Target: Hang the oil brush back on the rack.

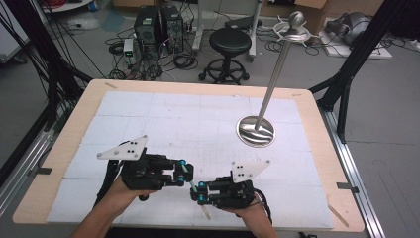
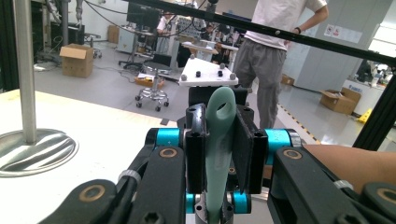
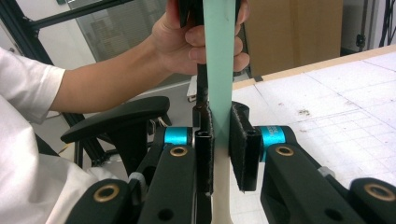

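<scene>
A long mint-green utensil with a cream end hangs between my two grippers above the table's front edge. My left gripper is shut on its green handle, which has a hole at the tip. My right gripper faces the left one and is shut lower on the same utensil, near where green turns cream. In the left gripper view the right gripper's white plate sits just behind the handle. A hand holding the left gripper shows at the top of the right gripper view.
A steel stand with a round base, a slanted pole and a ball top stands right of centre on the white mat. Beyond the table are a black stool, computer towers and cables. A person stands in the background.
</scene>
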{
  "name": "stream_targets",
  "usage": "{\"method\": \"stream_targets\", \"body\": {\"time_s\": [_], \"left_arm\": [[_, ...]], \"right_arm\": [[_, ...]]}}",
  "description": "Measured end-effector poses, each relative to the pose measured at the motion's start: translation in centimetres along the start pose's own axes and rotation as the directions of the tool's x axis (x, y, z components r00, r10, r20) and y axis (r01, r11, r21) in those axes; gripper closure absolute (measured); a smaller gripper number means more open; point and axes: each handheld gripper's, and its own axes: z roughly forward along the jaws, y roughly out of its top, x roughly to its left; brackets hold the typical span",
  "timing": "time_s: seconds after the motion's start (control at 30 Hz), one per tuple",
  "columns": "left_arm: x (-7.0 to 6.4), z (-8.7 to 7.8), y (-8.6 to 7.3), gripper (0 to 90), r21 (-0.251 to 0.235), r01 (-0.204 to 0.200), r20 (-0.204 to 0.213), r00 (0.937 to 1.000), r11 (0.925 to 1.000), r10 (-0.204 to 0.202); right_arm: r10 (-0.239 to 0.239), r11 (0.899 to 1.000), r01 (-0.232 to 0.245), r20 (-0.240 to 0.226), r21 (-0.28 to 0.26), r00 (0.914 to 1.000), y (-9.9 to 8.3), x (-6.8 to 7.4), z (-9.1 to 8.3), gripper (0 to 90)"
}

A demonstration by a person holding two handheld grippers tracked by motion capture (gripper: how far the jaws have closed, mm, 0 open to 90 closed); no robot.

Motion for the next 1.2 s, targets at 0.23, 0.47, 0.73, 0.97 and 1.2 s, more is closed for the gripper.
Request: {"method": "stream_targets", "body": {"time_s": [0.23, 0.47, 0.73, 0.97, 1.2], "left_arm": [[-0.1, -0.1, 0.3, 76.7, 0.039, 0.0, -0.143, 0.9898, 0.9992, 0.006], [-0.4, 0.4, 0.5, 76.8, 0.066, -0.006, -0.257, 0.9662, 0.9978, 0.022], [-0.6, 0.6, 0.7, 76.8, 0.064, -0.004, -0.296, 0.9548, 0.9979, 0.023], [-0.5, 0.6, 0.7, 72.0, 0.023, 0.005, -0.278, 0.9605, 0.9997, 0.001], [-0.3, -2.0, 0.2, 40.8, -0.061, -0.044, -0.298, 0.9544, 0.9972, 0.024]], "right_arm": [[0.023, 1.0, -0.025, 0.191, 0.006, 0.9813, 0.4, 0.3, -0.4, 55.1], [-0.078, 0.996, 0.057, 0.344, 0.07, 0.9356, 1.6, 1.6, 0.5, 62.0], [-0.113, 0.992, 0.082, 0.429, 0.091, 0.8963, 1.9, 1.7, 1.3, 77.1], [-0.116, 0.993, 0.088, 0.434, 0.084, 0.8933, 1.9, 2.0, 1.2, 84.1], [-0.033, 0.999, 0.045, 0.444, -0.017, 0.8954, 2.4, 1.4, -1.2, 84.3]]}}
